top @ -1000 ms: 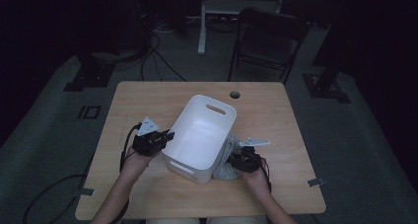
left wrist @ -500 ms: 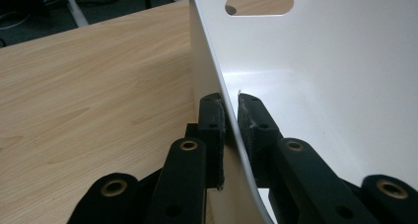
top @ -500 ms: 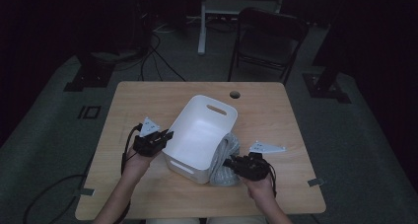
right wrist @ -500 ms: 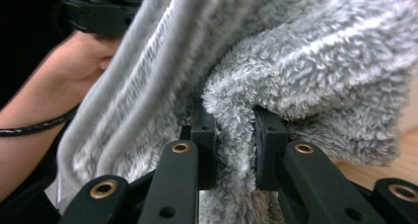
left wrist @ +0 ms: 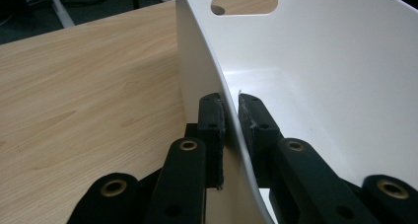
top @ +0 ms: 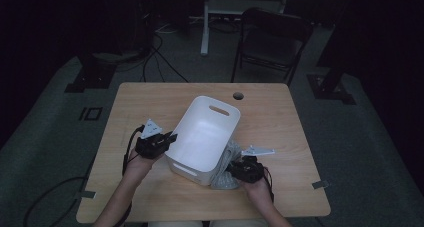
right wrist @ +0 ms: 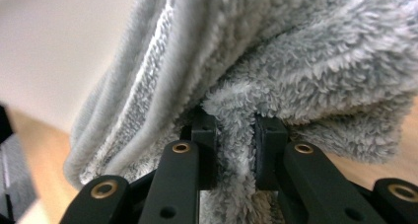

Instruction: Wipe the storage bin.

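The right gripper (top: 235,168), clamped on the grey towel (top: 227,163), is now drawn lower in the frame, away from the white bin (top: 205,134); the towel hangs beside the bin, outside it. The left gripper (top: 167,137) is closed on the tilted bin's wall. Removal appears nearly complete. A wooden table (top: 280,122) is flanked by a dark room and chair (top: 272,37).

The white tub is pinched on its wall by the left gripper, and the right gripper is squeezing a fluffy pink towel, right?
Almost. The left gripper does pinch the white tub by its wall, but the towel in the right gripper is grey, not pink, as the right gripper view shows.
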A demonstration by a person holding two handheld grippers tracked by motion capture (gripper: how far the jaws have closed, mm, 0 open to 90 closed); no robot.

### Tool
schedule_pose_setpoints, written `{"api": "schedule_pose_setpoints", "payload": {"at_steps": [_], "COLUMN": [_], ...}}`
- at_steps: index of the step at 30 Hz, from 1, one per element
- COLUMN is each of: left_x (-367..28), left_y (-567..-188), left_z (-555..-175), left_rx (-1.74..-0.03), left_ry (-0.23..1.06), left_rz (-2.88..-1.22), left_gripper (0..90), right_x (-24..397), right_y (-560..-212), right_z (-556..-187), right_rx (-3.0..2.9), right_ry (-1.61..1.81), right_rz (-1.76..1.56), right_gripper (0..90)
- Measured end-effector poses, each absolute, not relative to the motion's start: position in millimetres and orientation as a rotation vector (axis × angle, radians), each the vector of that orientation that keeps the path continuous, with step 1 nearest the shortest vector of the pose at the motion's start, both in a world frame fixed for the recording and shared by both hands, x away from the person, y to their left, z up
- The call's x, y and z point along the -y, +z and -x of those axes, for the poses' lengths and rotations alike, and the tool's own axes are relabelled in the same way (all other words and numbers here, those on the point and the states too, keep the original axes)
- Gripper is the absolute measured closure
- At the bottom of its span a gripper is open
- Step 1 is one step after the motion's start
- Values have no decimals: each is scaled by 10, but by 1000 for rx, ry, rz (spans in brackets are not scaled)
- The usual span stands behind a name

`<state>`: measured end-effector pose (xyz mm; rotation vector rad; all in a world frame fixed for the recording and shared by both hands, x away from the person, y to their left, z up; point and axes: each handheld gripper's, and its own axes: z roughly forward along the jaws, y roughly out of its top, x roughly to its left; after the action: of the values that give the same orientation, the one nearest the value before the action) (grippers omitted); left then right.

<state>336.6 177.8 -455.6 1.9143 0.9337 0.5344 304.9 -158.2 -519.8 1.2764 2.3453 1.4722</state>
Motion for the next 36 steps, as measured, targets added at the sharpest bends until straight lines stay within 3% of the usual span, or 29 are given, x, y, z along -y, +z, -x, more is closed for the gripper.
{"api": "schedule_pose_setpoints", "payload": {"at_steps": [4,12,14,16,19,27,36], "left_x": [-1776,-1758,-1755,-1753,-1751,-1749,-1728], "left_y": [-4562,-4554,-4555,-4557,-4552,-4553,-4553], "left_z": [-3361,-3352,-3351,-3350,-3352,-3347,-3342], "left_rx": [-965,-973,-975,-973,-965,-946,-945], "left_ry": [543,569,566,565,565,549,552], "left_rz": [-1892,-1903,-1901,-1901,-1913,-1918,-1922], "left_gripper": [806,820,819,819,819,818,815], "right_x": [1557,1627,1633,1603,1508,1425,1424], "right_y": [-5398,-5067,-4951,-4899,-4899,-4976,-5080], "right_z": [-3136,-2837,-2742,-2672,-2602,-2638,-2723], "right_rx": [-2413,-2425,-2385,-2340,-2302,-2272,-2326], "right_ry": [1370,1645,1730,1780,1754,1741,1652], "right_rz": [-1355,-1127,-1049,-1054,-1092,-1109,-1052], "right_gripper": [761,748,685,493,384,244,225]}}
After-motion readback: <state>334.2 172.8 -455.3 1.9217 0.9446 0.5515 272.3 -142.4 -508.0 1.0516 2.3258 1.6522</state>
